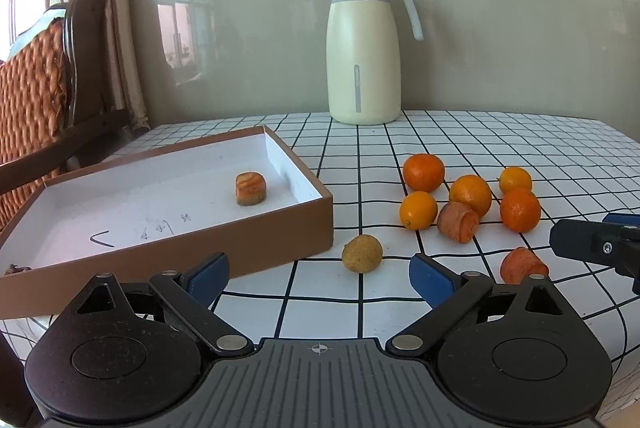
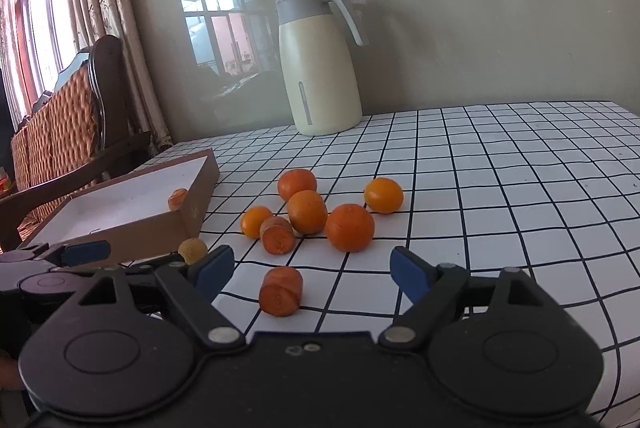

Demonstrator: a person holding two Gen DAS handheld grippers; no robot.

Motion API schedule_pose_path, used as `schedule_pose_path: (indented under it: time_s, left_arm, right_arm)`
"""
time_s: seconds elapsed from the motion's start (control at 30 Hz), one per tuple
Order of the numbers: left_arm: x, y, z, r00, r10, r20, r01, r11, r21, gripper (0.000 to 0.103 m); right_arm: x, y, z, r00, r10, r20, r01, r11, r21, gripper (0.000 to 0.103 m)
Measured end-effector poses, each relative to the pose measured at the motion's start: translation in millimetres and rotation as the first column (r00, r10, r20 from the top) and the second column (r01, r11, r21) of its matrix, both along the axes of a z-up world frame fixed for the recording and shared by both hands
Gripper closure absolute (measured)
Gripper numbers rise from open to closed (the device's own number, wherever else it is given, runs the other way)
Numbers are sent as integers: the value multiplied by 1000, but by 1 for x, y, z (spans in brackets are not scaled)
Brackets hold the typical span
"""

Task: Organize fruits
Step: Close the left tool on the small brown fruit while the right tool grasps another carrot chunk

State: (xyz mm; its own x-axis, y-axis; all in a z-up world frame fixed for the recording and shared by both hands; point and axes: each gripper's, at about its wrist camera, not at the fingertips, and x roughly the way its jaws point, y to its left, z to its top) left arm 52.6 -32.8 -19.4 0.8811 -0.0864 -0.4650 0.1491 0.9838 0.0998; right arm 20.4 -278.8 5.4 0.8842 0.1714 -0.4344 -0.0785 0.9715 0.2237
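Your bench [image 1: 460,139], in its grid-pattern cloth, carries everything. The shallow cardboard box [image 1: 304,224] sits toward the left with one carrot piece [image 1: 251,189] already inside, near its far right wall. A cream jug [image 1: 363,55] stands at the back, well clear of the work.

The step in hand looks like the next pick, with most of the task still ahead. Five oranges [image 2: 349,228] lie clustered right of the box, a cut carrot chunk [image 2: 278,234] touching the group at its near side. A second carrot stub [image 2: 281,291] lies alone, nearer you, and a small yellowish round fruit [image 1: 362,253] sits just beside the box's near corner.

That round fruit is dead ahead of your left tongs [image 1: 318,276], which are spread wide and hold nothing. Come in low, straddle it with both pads, and close slowly: it will likely roll if one pad touches first. Lift it over the box wall, don't drag it across.

Your right tongs [image 2: 312,272] are also wide apart and empty, with the lone carrot stub between the pads but untouched. Grip it across its curved sides, not the cut faces. Keep the two tools apart; they are already close together.
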Motion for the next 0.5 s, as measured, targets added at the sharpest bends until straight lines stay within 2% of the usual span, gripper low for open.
schedule_pose_path:
  time_s: [0.13, 0.37, 0.43, 0.5]
  left_arm:
    - [2, -2, -2, 1000, -9, -12, 9, 1000, -3, 15]
    - [3, -6, -4, 1000, -16, -13, 16, 1000, -4, 16]
    - [4, -6, -4, 1000, -16, -14, 16, 1000, -7, 16]
    - [5, -7, -4, 1000, -19, -14, 19, 1000, -13, 17]
  right_arm:
    - [0, 2, 0, 1000, -1, 1, 1, 1000, -4, 24]
    - [0, 9, -1, 1000, 18, -3, -18, 1000, -18, 30]
    - [1, 11, -1, 1000, 29, -6, -29, 999, -20, 36]
    - [3, 14, -2, 999, 40, -14, -40, 999, -25, 51]
